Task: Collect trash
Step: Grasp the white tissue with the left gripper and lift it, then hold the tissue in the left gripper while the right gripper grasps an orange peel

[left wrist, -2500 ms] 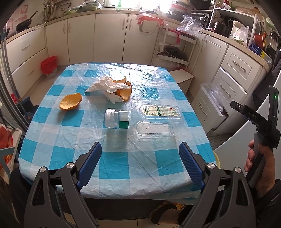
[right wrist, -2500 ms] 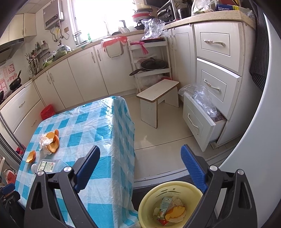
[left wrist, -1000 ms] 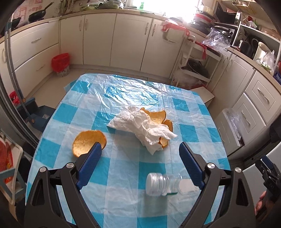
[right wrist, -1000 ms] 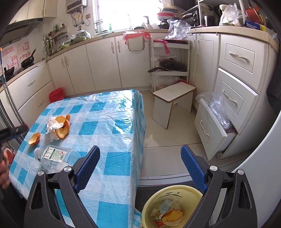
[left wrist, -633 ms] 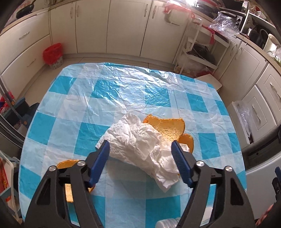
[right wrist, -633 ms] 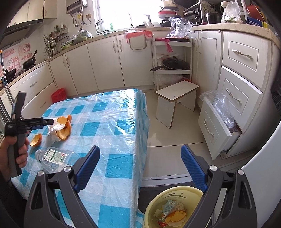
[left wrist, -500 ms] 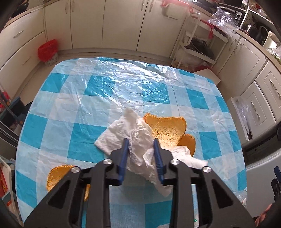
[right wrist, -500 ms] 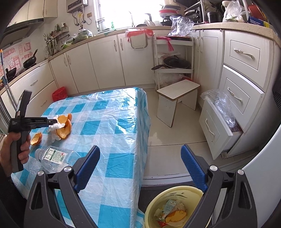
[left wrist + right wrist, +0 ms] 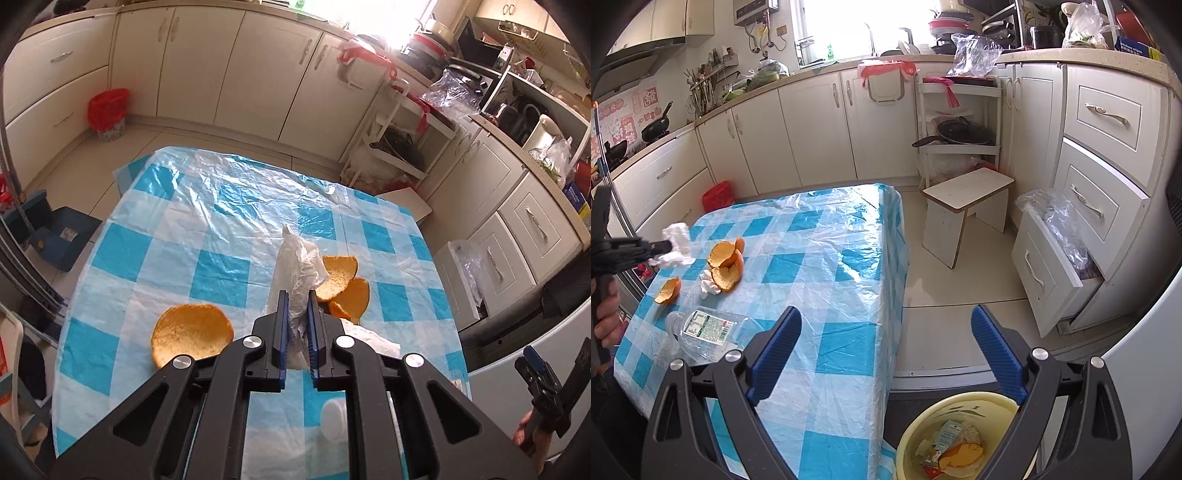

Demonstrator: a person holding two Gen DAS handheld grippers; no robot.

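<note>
Only the right view shows the yellow bin (image 9: 964, 406) under the gaping right claw (image 9: 886, 354); the left claw (image 9: 295, 317), tilted downward over the table (image 9: 221, 229), has just pinched the tissue (image 9: 295, 266).

- Bright daylight from the blown-out kitchen window (image 9: 849, 29) at the back.
- Glare on the crinkled blue-and-white checked plastic tablecloth (image 9: 236, 206).
- Strong fisheye bending, dark vignette in corners.
- Sharp focus, no blur.

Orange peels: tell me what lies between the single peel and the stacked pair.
In the right wrist view, a small crumpled tissue lies between the single peel and the stacked pair.
</note>
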